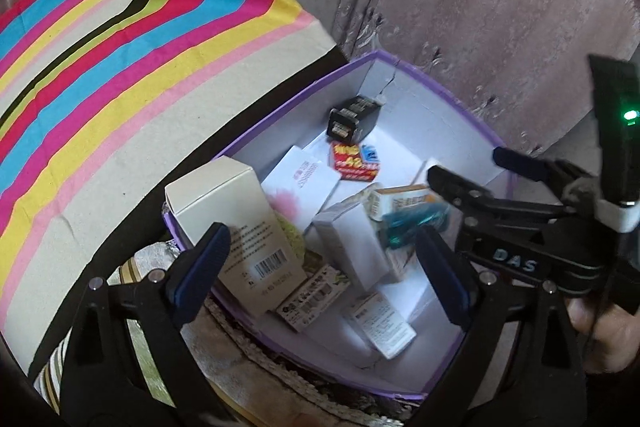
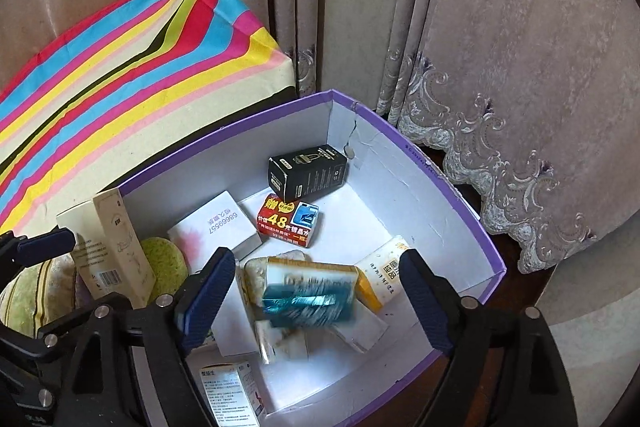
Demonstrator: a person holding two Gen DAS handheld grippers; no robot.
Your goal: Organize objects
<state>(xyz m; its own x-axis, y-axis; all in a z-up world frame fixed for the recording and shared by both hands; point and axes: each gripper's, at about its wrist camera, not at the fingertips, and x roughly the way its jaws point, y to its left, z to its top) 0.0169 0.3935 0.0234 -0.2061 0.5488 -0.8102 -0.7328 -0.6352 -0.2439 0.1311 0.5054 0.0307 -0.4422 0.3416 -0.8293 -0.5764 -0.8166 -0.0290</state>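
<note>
Pinkish-grey velvet curtains (image 2: pixel 500 47) with pale lace trim hung behind everything. To the left sat a box covered in a bright striped cloth (image 2: pixel 120 75). Just right of it stood a big purple-edged cardboard box with white inside walls (image 2: pixel 436 195), open at the top.

A small teal and white carton (image 2: pixel 308 297) was inside the purple-edged box, near its middle. It looked blurred. Its long side ran left to right. It was on top of other small white cartons, and I could not tell if it touched them.

The right gripper (image 2: pixel 316 297) hung over the box with its two blue-padded fingers wide apart, one on each side of the teal carton. It held nothing.

The left gripper (image 1: pixel 320 267) was also spread wide and held nothing. A tall cream carton with a barcode (image 1: pixel 236 227) leaned at the near left wall of the box, just beside its left finger (image 1: pixel 200 267).

Far in the box lay a black carton (image 2: pixel 308 173). Just in front of it lay a red carton with yellow print (image 2: pixel 288 223). A flat white booklet with a pink smudge (image 2: pixel 216 233) lay to the left. A green sponge (image 2: pixel 164 263) sat by the cream carton. An orange and white carton (image 2: pixel 384 275) lay to the right.
</note>
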